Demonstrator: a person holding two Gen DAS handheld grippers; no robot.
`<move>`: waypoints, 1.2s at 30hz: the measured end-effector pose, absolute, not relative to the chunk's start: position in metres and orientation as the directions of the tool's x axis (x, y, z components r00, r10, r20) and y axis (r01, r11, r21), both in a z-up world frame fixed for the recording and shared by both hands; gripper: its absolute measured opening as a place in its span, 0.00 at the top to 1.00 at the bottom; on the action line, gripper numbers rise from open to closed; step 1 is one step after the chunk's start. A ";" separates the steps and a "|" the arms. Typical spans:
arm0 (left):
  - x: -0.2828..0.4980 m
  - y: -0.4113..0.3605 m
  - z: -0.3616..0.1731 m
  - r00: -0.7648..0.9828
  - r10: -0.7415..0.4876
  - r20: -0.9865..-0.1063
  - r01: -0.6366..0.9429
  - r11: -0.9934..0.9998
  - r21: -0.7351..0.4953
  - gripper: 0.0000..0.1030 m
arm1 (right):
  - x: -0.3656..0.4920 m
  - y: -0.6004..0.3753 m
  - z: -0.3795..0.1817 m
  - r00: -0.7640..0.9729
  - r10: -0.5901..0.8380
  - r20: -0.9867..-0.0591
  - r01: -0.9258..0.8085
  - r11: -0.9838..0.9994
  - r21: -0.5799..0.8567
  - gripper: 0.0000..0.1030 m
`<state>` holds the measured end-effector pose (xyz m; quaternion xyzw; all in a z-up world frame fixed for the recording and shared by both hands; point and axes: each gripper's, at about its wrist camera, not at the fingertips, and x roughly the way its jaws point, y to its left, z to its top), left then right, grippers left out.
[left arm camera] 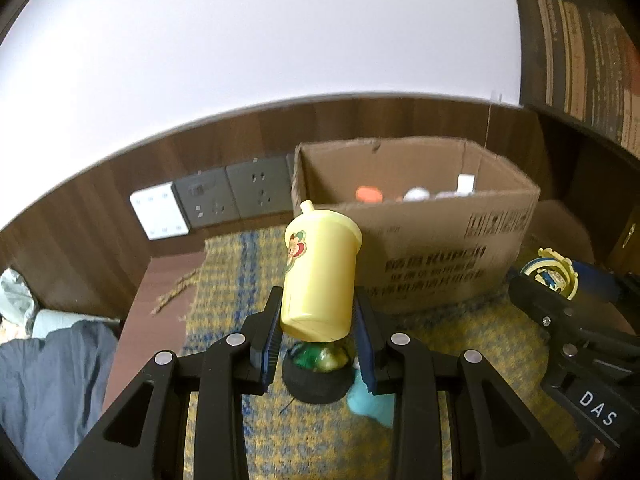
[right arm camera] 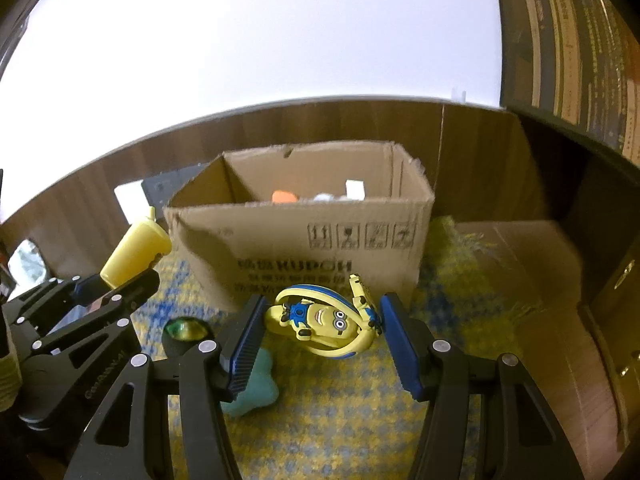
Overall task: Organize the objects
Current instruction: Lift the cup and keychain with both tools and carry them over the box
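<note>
My left gripper (left arm camera: 316, 330) is shut on a yellow toy cup (left arm camera: 320, 276) with a flower sticker, held above the yellow-blue mat (left arm camera: 240, 264); the cup also shows in the right wrist view (right arm camera: 134, 250). My right gripper (right arm camera: 320, 328) is shut on a yellow Minion toy (right arm camera: 326, 320) inside a yellow-blue ring, just in front of the open cardboard box (right arm camera: 304, 236). The same toy shows in the left wrist view (left arm camera: 554, 272). The box (left arm camera: 432, 256) holds an orange object (left arm camera: 368, 194) and white objects.
A black round item with a green centre (left arm camera: 316, 376) and a teal soft shape (left arm camera: 370, 398) lie on the mat below the grippers. Wall sockets (left arm camera: 232, 194) sit behind on the wooden panel. A flat cardboard piece (right arm camera: 532, 280) lies right of the box.
</note>
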<state>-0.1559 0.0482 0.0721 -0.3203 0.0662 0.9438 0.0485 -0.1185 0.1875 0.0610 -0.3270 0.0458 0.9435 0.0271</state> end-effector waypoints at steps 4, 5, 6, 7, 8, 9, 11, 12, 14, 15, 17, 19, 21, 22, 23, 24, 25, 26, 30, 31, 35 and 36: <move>-0.161 0.052 0.083 -0.803 0.061 -0.593 -0.142 -0.986 0.091 0.68 | -0.119 0.190 0.072 -0.803 0.041 -0.594 -0.091 -0.994 0.055 0.44; -0.162 0.053 0.085 -0.806 0.063 -0.589 -0.143 -0.985 0.091 0.68 | -0.120 0.191 0.074 -0.807 0.046 -0.588 -0.094 -0.994 0.051 0.44; -0.163 0.054 0.087 -0.809 0.064 -0.584 -0.144 -0.985 0.092 0.68 | -0.121 0.192 0.077 -0.811 0.051 -0.583 -0.097 -0.994 0.048 0.43; -0.164 0.056 0.089 -0.813 0.065 -0.579 -0.145 -0.985 0.093 0.68 | -0.121 0.193 0.078 -0.813 0.055 -0.579 -0.099 -0.994 0.045 0.43; -0.165 0.057 0.091 -0.817 0.066 -0.574 -0.145 -0.985 0.094 0.68 | -0.122 0.193 0.080 -0.816 0.058 -0.576 -0.101 -0.994 0.043 0.43; -0.166 0.058 0.093 -0.821 0.066 -0.568 -0.145 -0.985 0.095 0.68 | -0.123 0.194 0.081 -0.818 0.062 -0.572 -0.104 -0.994 0.040 0.43; -0.168 0.059 0.097 -0.827 0.068 -0.559 -0.145 -0.985 0.095 0.68 | -0.125 0.195 0.084 -0.821 0.072 -0.566 -0.109 -0.993 0.033 0.43; -0.169 0.061 0.099 -0.829 0.070 -0.555 -0.147 -0.985 0.095 0.68 | -0.126 0.195 0.085 -0.823 0.075 -0.563 -0.111 -0.993 0.030 0.43; -0.170 0.062 0.102 -0.834 0.072 -0.548 -0.148 -0.984 0.096 0.68 | -0.127 0.195 0.088 -0.828 0.082 -0.555 -0.114 -0.993 0.023 0.44; -0.170 0.063 0.103 -0.837 0.073 -0.543 -0.147 -0.984 0.095 0.68 | -0.129 0.195 0.090 -0.831 0.086 -0.549 -0.114 -0.993 0.017 0.43; -0.172 0.064 0.106 -0.841 0.075 -0.536 -0.148 -0.984 0.095 0.68 | -0.131 0.194 0.094 -0.837 0.093 -0.539 -0.116 -0.993 0.008 0.43; -0.175 0.064 0.109 -0.844 0.075 -0.531 -0.146 -0.985 0.093 0.68 | -0.134 0.195 0.099 -0.843 0.103 -0.528 -0.121 -0.993 -0.001 0.43; -0.178 0.064 0.112 -0.846 0.078 -0.527 -0.146 -0.985 0.088 0.68 | -0.136 0.196 0.103 -0.848 0.109 -0.519 -0.124 -0.992 -0.005 0.44; -0.178 0.064 0.114 -0.850 0.077 -0.522 -0.144 -0.986 0.089 0.68 | -0.138 0.197 0.105 -0.850 0.112 -0.515 -0.126 -0.992 -0.007 0.43; -0.179 0.064 0.116 -0.853 0.076 -0.516 -0.143 -0.986 0.091 0.68 | -0.140 0.197 0.107 -0.851 0.113 -0.512 -0.127 -0.992 -0.008 0.43; -0.180 0.064 0.118 -0.856 0.077 -0.511 -0.142 -0.986 0.091 0.68 | -0.142 0.198 0.109 -0.853 0.113 -0.510 -0.126 -0.992 -0.008 0.43; -0.181 0.065 0.120 -0.858 0.077 -0.508 -0.142 -0.986 0.090 0.68 | -0.144 0.198 0.110 -0.854 0.113 -0.507 -0.127 -0.992 -0.007 0.43; -0.184 0.064 0.122 -0.859 0.079 -0.506 -0.143 -0.986 0.088 0.68 | -0.145 0.199 0.112 -0.856 0.114 -0.504 -0.127 -0.992 -0.008 0.44; -0.194 0.064 0.126 -0.861 0.078 -0.503 -0.140 -0.986 0.086 0.68 | -0.155 0.200 0.118 -0.861 0.115 -0.496 -0.126 -0.992 -0.011 0.43; -0.197 0.064 0.127 -0.861 0.076 -0.502 -0.137 -0.987 0.086 0.68 | -0.157 0.200 0.118 -0.861 0.116 -0.495 -0.127 -0.992 -0.012 0.43; -0.210 0.064 0.131 -0.864 0.067 -0.498 -0.128 -0.988 0.088 0.68 | -0.168 0.203 0.123 -0.861 0.120 -0.493 -0.131 -0.991 -0.014 0.43; -0.213 0.064 0.132 -0.863 0.068 -0.500 -0.128 -0.988 0.086 0.68 | -0.171 0.204 0.125 -0.863 0.125 -0.490 -0.135 -0.991 -0.016 0.44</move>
